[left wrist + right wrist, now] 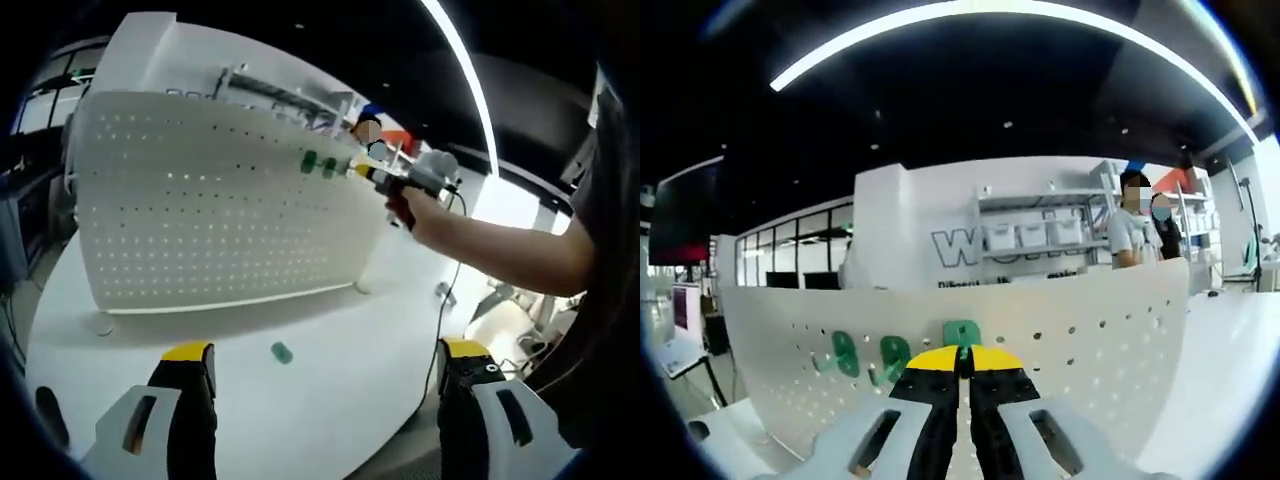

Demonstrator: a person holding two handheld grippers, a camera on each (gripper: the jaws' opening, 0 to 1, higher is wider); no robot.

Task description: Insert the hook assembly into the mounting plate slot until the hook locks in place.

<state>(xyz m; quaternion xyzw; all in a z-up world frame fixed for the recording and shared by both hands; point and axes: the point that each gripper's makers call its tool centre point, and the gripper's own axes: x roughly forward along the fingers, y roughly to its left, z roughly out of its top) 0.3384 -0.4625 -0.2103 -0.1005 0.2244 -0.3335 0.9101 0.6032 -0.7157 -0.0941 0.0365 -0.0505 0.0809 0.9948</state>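
A white pegboard mounting plate [220,210] stands upright on a round white table [330,400]. Two green hooks [318,164] hang near its top right corner. A third green hook [282,352] lies loose on the table in front of the board. My left gripper [326,350] hovers low over the table, open and holding nothing. A person's hand holds my right gripper [385,180] at the board's upper right edge. In the right gripper view that gripper [962,360] is shut on a green hook [962,332], pressed against the pegboard [1090,340], right of the two hung hooks [870,354].
The table's curved edge [420,420] runs close on the right, with a cable [452,290] hanging past it. White shelves with bins [1035,235] and two people [1145,225] stand behind the board. A dark spot [50,415] shows at the table's left.
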